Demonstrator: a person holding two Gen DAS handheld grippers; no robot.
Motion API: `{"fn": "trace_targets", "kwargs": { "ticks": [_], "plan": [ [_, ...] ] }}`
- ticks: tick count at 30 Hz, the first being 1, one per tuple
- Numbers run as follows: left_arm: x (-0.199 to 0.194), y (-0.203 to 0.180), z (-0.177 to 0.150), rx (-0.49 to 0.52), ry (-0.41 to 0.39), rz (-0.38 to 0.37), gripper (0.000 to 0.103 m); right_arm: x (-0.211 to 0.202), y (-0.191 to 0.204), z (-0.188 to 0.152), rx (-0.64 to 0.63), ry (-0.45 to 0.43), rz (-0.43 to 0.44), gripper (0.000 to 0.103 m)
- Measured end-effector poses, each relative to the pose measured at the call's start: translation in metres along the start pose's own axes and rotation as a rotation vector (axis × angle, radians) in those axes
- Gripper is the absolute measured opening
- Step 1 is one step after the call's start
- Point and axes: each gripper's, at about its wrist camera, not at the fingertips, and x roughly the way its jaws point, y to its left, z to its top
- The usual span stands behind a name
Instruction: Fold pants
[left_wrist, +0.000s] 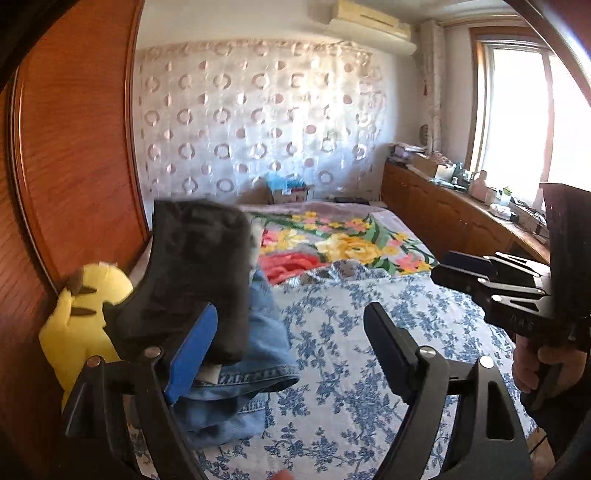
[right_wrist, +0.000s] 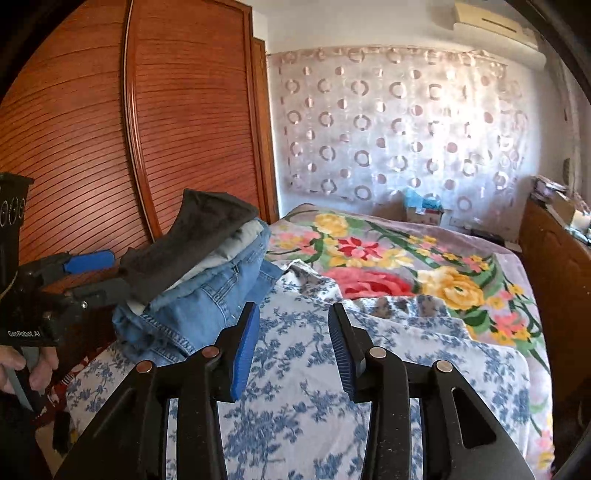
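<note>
Dark folded pants (right_wrist: 192, 243) sit atop the denim stack (right_wrist: 207, 295) left of both tools, left tool (left_wrist: 291, 350) wide, right tool (right_wrist: 291, 347) part-open, both empty; folding looks done.

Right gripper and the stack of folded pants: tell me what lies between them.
Only bare blue-flowered bedsheet, seen in the right wrist view; right gripper is empty, pants stack ahead-left.

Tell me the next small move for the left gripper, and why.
Probably draw the left gripper back from the stack: the dark folded pants already lie on top of the folded jeans, and its jaws stand open with nothing pinched.
</note>
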Motion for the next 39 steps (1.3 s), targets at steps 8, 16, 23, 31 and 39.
{"fn": "trace_targets", "kwargs": {
  "ticks": [8, 16, 23, 31, 39],
  "plan": [
    [-0.035, -0.026, 0.008, 0.049, -0.086, 0.009, 0.085, -0.047, 0.011, -0.010, 0.031, -0.068, -0.069, 0.056],
    [-0.049, -0.047, -0.005, 0.061, -0.095, 0.031, 0.085, -0.075, 0.026, -0.030, 0.054, -0.109, -0.161, 0.068],
    [-0.057, -0.068, -0.021, 0.069, -0.096, -0.010, 0.085, -0.096, 0.040, -0.050, 0.083, -0.136, -0.210, 0.073],
    [-0.067, -0.087, -0.040, 0.065, -0.082, -0.040, 0.085, -0.118, 0.053, -0.070, 0.099, -0.148, -0.245, 0.073],
    [-0.078, -0.092, -0.058, 0.054, -0.062, -0.022, 0.085, -0.135, 0.070, -0.086, 0.102, -0.154, -0.283, 0.073]
  ]
}}
